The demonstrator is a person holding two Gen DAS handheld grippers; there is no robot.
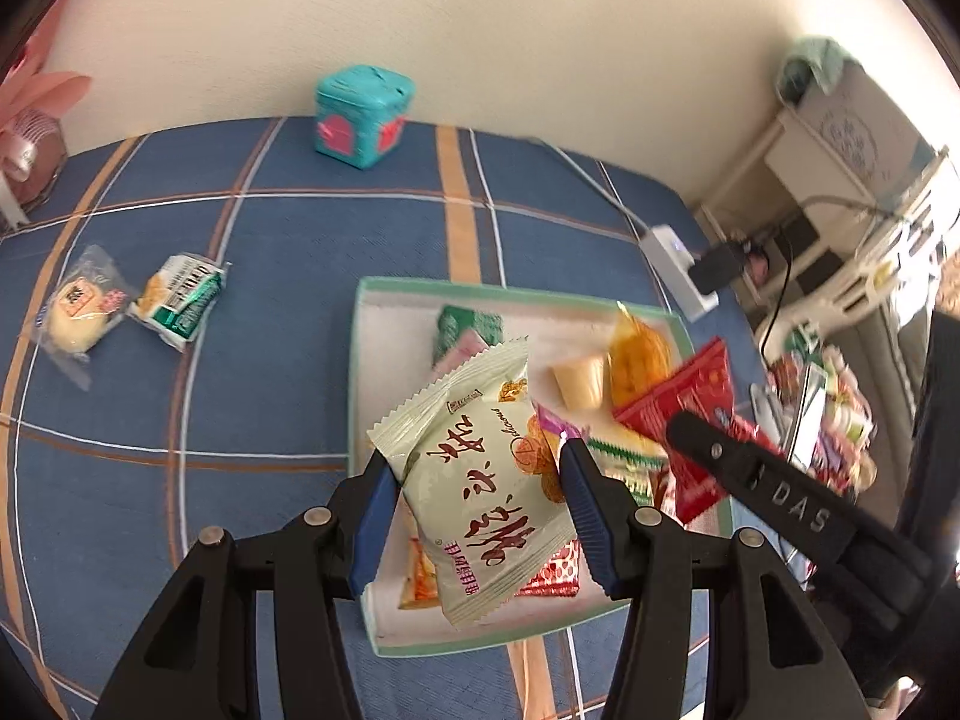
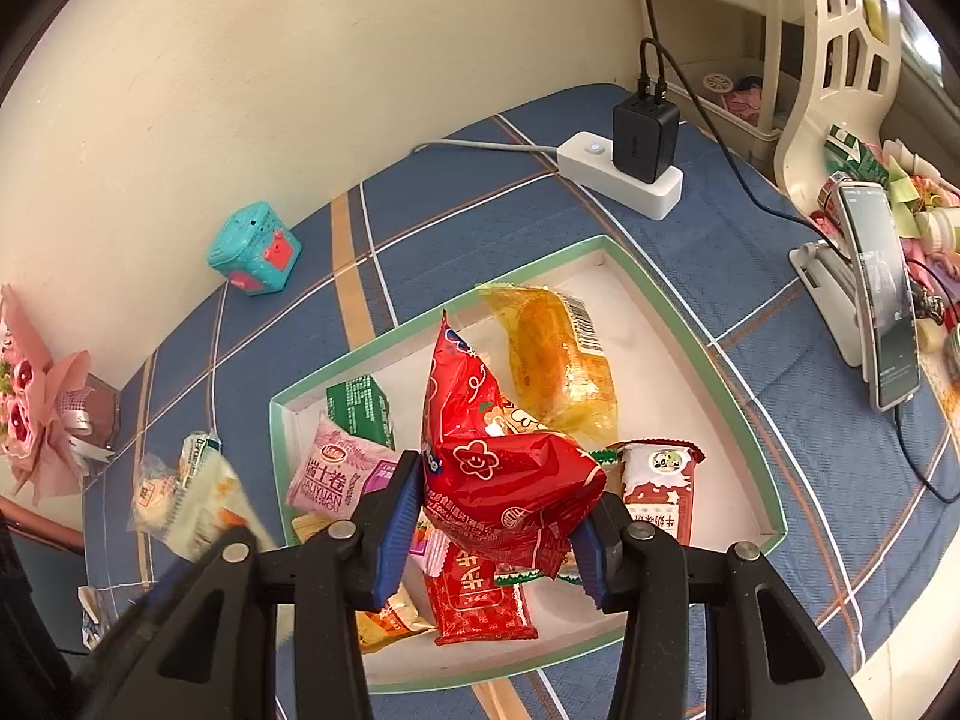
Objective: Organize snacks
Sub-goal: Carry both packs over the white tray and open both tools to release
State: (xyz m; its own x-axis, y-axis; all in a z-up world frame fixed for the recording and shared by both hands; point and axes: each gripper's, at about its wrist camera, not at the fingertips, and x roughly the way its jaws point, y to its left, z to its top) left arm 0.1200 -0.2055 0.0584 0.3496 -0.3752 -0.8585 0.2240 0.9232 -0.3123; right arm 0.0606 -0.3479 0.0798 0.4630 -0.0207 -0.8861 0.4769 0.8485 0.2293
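Note:
My left gripper (image 1: 477, 516) is shut on a pale green snack packet (image 1: 480, 480), holding it above the near part of a green-rimmed white tray (image 1: 354, 372). My right gripper (image 2: 495, 531) is shut on a crinkled red snack bag (image 2: 498, 468) above the same tray (image 2: 708, 360). In the left wrist view the right gripper's black arm (image 1: 774, 498) and its red bag (image 1: 690, 414) show at the right. Several snacks lie in the tray: a yellow packet (image 2: 558, 360), a pink packet (image 2: 330, 474) and a red-and-white packet (image 2: 657, 492). Two more packets (image 1: 78, 306) (image 1: 180, 300) lie on the blue checked cloth left of the tray.
A teal cube toy (image 1: 363, 114) stands by the wall. A white power strip (image 2: 618, 174) with a black charger (image 2: 645, 132) lies behind the tray, cables trailing. A phone on a stand (image 2: 882, 294) is at the right. Pink flowers (image 2: 36, 402) sit at the far left.

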